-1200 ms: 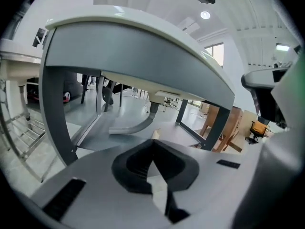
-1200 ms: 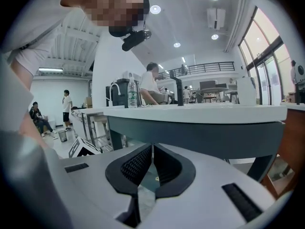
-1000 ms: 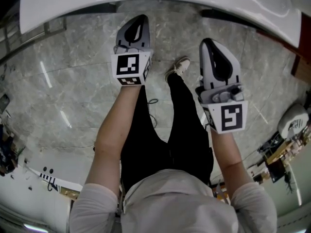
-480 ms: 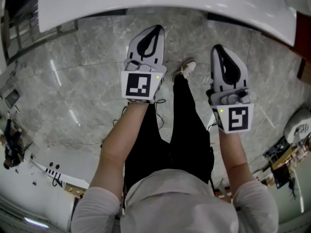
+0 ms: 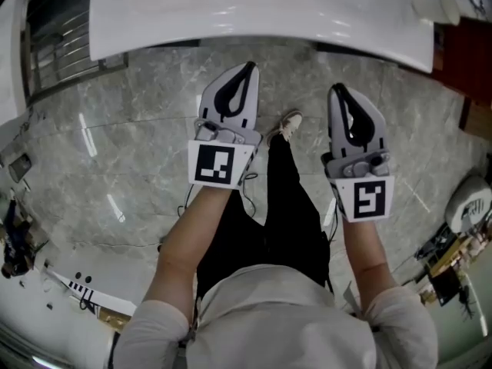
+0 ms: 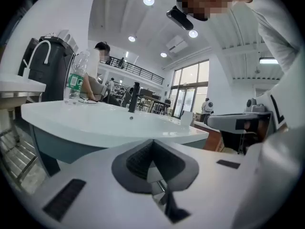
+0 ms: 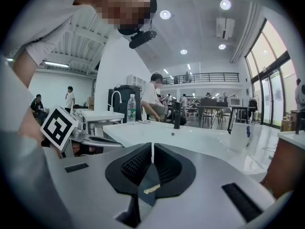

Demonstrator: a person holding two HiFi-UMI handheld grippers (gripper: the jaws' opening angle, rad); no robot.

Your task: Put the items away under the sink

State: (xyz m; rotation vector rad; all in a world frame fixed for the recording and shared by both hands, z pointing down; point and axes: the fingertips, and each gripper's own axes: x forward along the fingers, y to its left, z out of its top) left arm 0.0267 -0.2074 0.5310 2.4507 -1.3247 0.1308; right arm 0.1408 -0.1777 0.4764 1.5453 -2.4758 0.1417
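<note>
The white sink counter (image 5: 254,14) runs across the top of the head view. Both grippers are held out side by side just before its front edge, over the floor. My left gripper (image 5: 247,68) is shut with nothing in it, and my right gripper (image 5: 338,89) is shut and empty too. In the left gripper view the shut jaws (image 6: 152,141) point at the basin (image 6: 119,120), with a black faucet (image 6: 135,97) and a clear water bottle (image 6: 76,78) on the far left. The right gripper view shows its closed tips (image 7: 152,146), the faucet (image 7: 177,114), the bottle (image 7: 131,109) and a white container (image 7: 239,136).
Below the grippers lie a grey marble floor (image 5: 115,129) and the person's legs and shoe (image 5: 286,120). A metal rack (image 5: 54,44) stands at the sink's left. Cluttered gear (image 5: 461,206) sits on the right. Another person (image 7: 151,99) sits behind the sink.
Both grippers have risen toward the counter's height, the left one more. In the head view the sink edge now sits lower and closer to their tips. Both stay shut.
</note>
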